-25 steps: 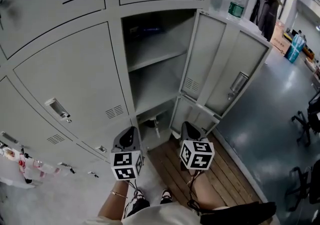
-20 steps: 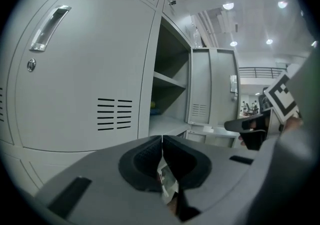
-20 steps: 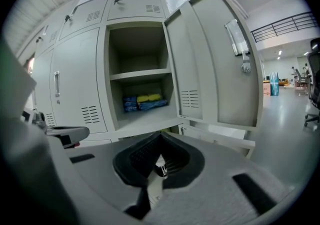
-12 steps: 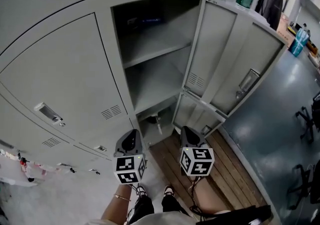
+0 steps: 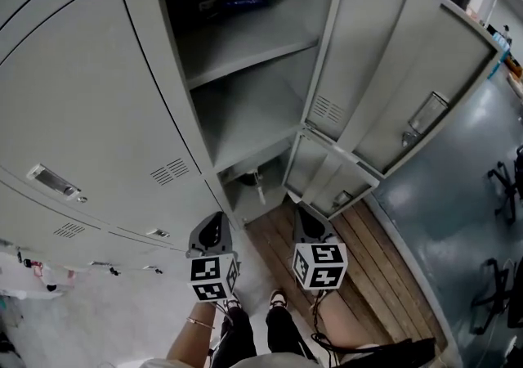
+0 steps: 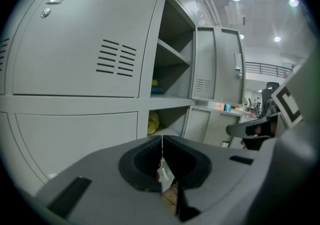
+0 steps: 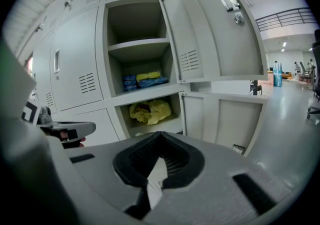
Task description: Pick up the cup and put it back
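No cup can be made out in any view. My left gripper (image 5: 214, 219) and right gripper (image 5: 305, 213) hang side by side, low in front of an open grey locker column (image 5: 245, 105), and both point at it. The left gripper (image 6: 162, 139) has its jaws together with nothing between them. The right gripper (image 7: 160, 134) is shut and empty too. The bottom compartment (image 7: 150, 119) holds a crumpled yellow bag (image 7: 149, 110). On the shelf above lie blue and yellow packets (image 7: 144, 79).
The upper locker door (image 5: 392, 72) and the lower door (image 5: 327, 178) stand open to the right. Closed lockers (image 5: 90, 129) fill the left. A wooden platform (image 5: 368, 276) lies underfoot, with grey floor and office chairs (image 5: 502, 186) at the right.
Both grippers have sunk together in front of the lockers. The head view has dropped with them, so the top locker row and the bottle on top have left the picture.
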The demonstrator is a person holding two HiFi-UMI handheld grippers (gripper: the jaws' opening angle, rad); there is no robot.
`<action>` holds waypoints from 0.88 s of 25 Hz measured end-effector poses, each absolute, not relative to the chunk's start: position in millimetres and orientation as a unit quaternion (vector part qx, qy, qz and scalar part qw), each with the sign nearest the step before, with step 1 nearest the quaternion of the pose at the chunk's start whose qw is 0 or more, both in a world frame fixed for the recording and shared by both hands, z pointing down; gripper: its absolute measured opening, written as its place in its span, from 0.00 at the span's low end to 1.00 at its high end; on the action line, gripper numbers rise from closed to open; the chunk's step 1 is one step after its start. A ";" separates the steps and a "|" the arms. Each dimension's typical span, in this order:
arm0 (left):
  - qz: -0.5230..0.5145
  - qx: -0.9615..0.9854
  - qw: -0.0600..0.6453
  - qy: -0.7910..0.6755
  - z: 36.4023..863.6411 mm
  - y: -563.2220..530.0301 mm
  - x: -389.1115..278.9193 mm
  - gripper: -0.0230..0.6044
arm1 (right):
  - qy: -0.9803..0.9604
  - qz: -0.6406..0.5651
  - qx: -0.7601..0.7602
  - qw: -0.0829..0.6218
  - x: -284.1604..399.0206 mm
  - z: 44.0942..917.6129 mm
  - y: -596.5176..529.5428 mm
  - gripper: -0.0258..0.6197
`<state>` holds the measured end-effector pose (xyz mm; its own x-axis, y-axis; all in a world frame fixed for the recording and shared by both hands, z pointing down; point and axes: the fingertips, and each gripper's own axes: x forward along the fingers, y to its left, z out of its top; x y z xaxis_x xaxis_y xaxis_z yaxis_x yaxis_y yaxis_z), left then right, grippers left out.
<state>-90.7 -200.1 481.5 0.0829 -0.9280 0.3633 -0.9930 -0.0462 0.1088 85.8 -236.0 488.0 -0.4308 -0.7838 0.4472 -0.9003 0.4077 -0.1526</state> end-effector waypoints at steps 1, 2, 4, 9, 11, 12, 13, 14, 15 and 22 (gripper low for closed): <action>0.100 0.715 0.170 -0.670 487.8 -199.3 -91.4 0.05 | -0.824 0.191 0.510 0.157 85.9 494.3 -235.3 0.03; 0.101 0.714 0.173 -0.671 494.0 -198.8 -92.0 0.05 | -0.823 0.193 0.509 0.160 86.3 500.8 -234.7 0.03; 0.103 0.711 0.178 -0.673 505.2 -199.1 -93.1 0.05 | -0.822 0.199 0.508 0.165 86.8 514.0 -233.2 0.03; 0.107 0.706 0.187 -0.675 529.4 -199.5 -96.0 0.05 | -0.818 0.211 0.504 0.179 84.8 541.2 -224.8 0.03; 0.108 0.705 0.190 -0.675 536.2 -199.5 -95.6 0.05 | -0.818 0.213 0.503 0.182 85.2 547.3 -223.1 0.03; 0.108 0.705 0.192 -0.674 538.5 -199.4 -94.7 0.05 | -0.817 0.213 0.503 0.184 85.7 549.3 -222.5 0.03; 0.109 0.706 0.193 -0.673 540.2 -199.0 -93.5 0.05 | -0.817 0.214 0.503 0.185 86.1 551.0 -221.8 0.03; 0.109 0.707 0.193 -0.671 541.6 -198.5 -92.3 0.05 | -0.816 0.215 0.504 0.185 86.3 552.2 -221.2 0.03; 0.110 0.708 0.194 -0.670 542.6 -198.2 -91.4 0.05 | -0.816 0.215 0.504 0.185 86.5 552.9 -220.7 0.03; 0.113 0.707 0.195 -0.670 545.9 -199.2 -91.4 0.05 | -0.821 0.210 0.500 0.180 84.4 554.4 -224.0 0.03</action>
